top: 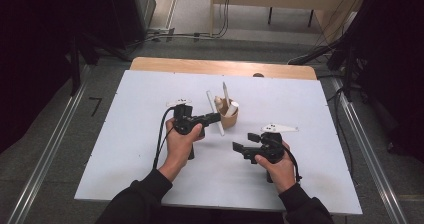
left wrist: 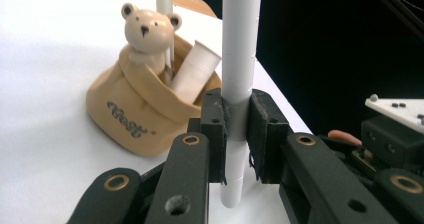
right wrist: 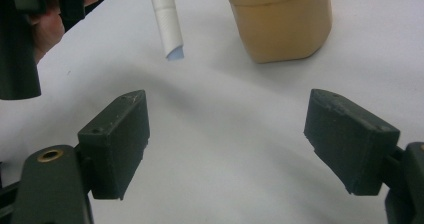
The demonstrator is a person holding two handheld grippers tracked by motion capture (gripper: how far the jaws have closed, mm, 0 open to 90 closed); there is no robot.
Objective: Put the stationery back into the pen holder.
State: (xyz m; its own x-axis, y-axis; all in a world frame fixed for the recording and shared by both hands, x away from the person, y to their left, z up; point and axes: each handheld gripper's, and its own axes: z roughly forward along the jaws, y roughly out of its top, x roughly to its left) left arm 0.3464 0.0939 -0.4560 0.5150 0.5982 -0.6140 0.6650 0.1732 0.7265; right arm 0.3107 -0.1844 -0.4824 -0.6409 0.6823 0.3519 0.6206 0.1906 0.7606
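While the left gripper (left wrist: 235, 129) clamps a white tube (left wrist: 240, 79) upright just beside the tan bear holder (left wrist: 135, 119), 2 more tubes inside it, right gripper (right wrist: 225, 144) jaws wide apart, holding nothing, near the holder on the white table (top: 125, 149).

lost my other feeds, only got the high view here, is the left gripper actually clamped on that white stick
Observer: Yes. In the left gripper view the left gripper has both jaws shut on the white stick.
Operator: what's that tan pot next to it
Observer: A sack-shaped holder with a bear figure on top.
Operator: right gripper holding anything
Observer: No. The right gripper has its jaws wide open over bare table.
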